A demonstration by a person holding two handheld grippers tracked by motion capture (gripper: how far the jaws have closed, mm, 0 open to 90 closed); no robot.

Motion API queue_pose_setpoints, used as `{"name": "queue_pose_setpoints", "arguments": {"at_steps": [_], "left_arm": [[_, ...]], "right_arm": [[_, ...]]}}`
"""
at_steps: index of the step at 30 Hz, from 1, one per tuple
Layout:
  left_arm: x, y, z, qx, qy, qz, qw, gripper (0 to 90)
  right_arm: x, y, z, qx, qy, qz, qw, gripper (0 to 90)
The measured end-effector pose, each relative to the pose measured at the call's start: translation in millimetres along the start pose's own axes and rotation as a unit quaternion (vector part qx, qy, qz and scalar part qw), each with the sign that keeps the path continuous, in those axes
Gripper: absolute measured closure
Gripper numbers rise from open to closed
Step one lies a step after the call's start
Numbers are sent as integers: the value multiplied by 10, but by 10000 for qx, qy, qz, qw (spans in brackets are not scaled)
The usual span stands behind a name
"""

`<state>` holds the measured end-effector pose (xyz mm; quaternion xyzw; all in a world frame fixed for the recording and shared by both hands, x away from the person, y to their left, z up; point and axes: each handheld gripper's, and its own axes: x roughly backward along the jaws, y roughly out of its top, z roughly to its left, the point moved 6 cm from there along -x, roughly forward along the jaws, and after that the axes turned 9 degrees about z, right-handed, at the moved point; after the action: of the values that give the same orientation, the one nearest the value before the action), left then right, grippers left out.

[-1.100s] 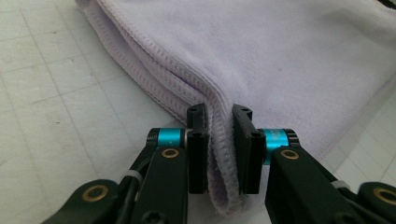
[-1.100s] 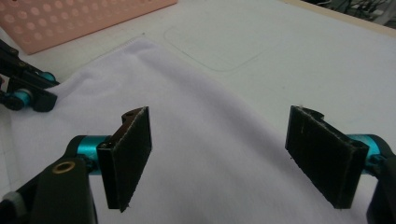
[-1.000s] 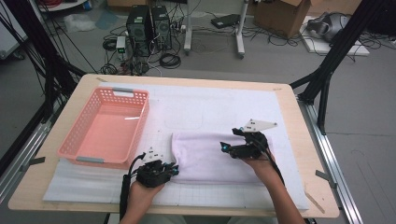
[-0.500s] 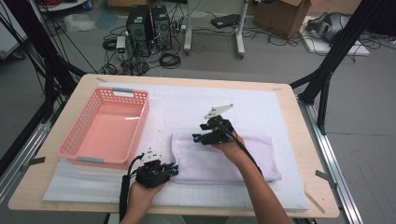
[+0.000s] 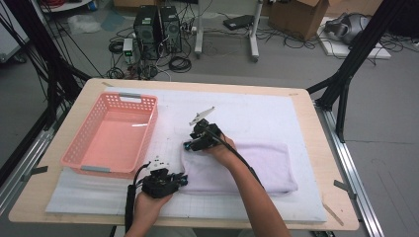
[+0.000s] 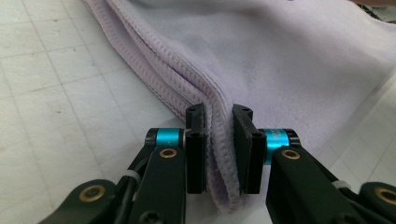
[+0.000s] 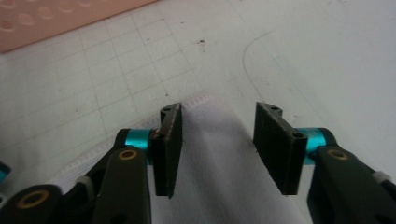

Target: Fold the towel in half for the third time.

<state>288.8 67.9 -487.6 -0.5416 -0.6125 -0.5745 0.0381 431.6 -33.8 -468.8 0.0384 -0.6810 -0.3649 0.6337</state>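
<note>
White mat (image 5: 257, 118), towel (image 5: 247, 165) between tool (image 7: 217, 149) jaws

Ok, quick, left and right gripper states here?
Left gripper: shut on the lavender towel's near corner.
Right gripper: open, jaws just closing astride the towel's far corner, pads not yet pressing.

We see even, bright overhead light with soft shadows; our right gripper view is blurred, the left gripper view sharp.
</note>
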Motion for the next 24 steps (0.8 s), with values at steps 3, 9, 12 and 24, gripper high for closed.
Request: {"name": "queue_pose_setpoints", "arguments": {"at_steps": [3, 9, 12, 24], "left_arm": [[5, -3, 5, 38, -6, -9, 10000, 766], [17, -5, 18, 66, -7, 1, 10000, 776], [31, -8, 30, 102, -43, -7, 9999, 783], [370, 197, -62, 71, -254, -531, 9982, 822]], "right_arm": [[-99, -4, -17, -28, 60, 137, 9999, 553], [-103, -6, -33, -88, 297, 160, 9994, 698], [-98, -4, -24, -54, 365, 165, 9992, 798], [189, 187, 111, 74, 473, -484, 9977, 827]]}}
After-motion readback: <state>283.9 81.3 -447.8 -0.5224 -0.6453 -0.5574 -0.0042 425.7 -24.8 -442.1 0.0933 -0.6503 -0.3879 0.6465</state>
